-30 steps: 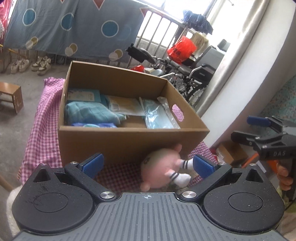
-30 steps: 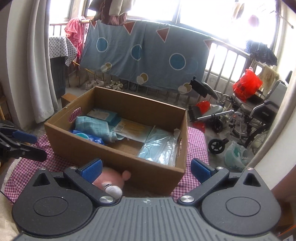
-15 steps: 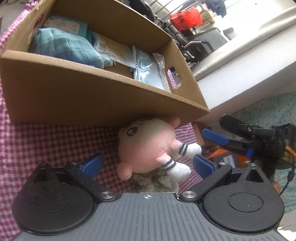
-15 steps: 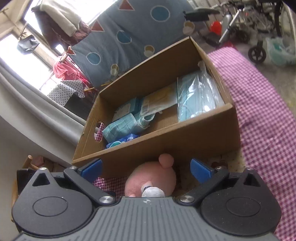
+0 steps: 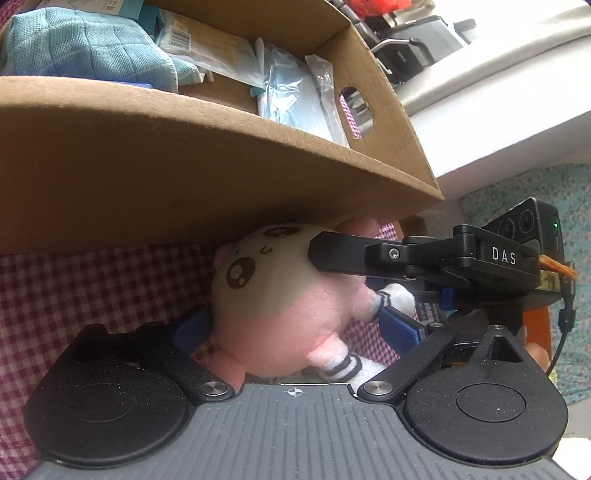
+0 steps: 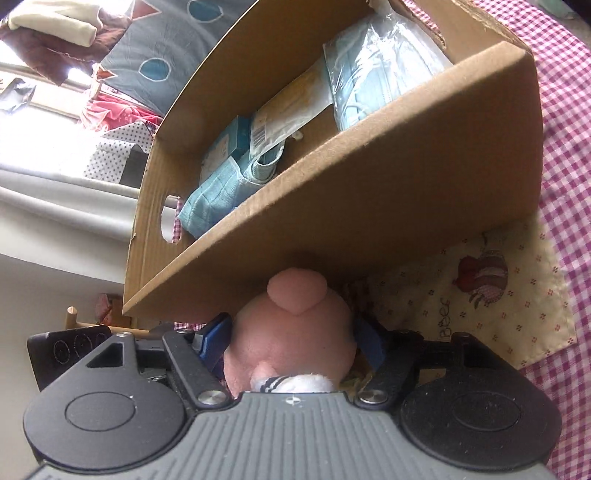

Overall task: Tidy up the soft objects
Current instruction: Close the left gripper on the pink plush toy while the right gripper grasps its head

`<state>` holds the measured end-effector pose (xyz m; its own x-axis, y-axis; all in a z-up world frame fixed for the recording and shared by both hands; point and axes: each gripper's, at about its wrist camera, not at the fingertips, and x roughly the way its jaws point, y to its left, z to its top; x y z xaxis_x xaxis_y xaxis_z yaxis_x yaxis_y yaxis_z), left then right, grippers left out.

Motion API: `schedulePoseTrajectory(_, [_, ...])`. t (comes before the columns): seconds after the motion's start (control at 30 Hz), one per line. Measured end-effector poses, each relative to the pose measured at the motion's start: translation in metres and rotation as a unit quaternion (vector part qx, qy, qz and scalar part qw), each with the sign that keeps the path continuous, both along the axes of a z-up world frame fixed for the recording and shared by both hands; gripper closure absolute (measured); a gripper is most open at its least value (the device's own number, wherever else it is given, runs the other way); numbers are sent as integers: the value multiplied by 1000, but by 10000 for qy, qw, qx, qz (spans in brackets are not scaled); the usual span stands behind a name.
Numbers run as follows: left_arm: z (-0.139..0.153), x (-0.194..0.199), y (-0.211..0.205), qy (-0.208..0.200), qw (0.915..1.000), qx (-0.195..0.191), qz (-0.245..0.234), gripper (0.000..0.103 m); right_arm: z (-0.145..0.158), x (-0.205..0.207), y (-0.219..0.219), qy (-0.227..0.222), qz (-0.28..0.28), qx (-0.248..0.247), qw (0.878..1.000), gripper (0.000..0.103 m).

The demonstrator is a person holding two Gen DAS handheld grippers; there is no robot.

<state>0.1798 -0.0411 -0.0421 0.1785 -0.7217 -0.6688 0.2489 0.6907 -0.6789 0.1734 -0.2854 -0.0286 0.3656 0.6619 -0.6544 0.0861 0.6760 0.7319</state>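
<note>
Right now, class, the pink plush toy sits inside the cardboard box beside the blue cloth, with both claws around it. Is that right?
Not quite. The plush toy is not inside the box; it lies on the checked tablecloth outside, against the box's front wall, as the left wrist view shows. The blue cloth is in the box, and the left claw and right claw do flank the toy.

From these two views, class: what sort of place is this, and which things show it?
Probably a lived-in home, near a window. A patterned quilt and clothes hang at the light, a curtain hangs nearby, and a cardboard box sits on a gingham cloth.
</note>
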Motion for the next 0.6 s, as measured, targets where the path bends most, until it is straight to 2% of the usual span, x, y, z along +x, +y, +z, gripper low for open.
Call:
schedulePoseTrajectory(0.2, [11,-14,1,-198,9998,27,-90,6,16,-18,0,-181,35,4,9998,29])
schedulePoseTrajectory(0.33, [29,-35,7,-408,9991,37,-132,6,32,-32,2,-353,58,35,9994,29])
schedulePoseTrajectory(0.6, [75,-76,18,-1009,9948,-76,-143,6,87,-69,10,-1051,117,44,9944,29])
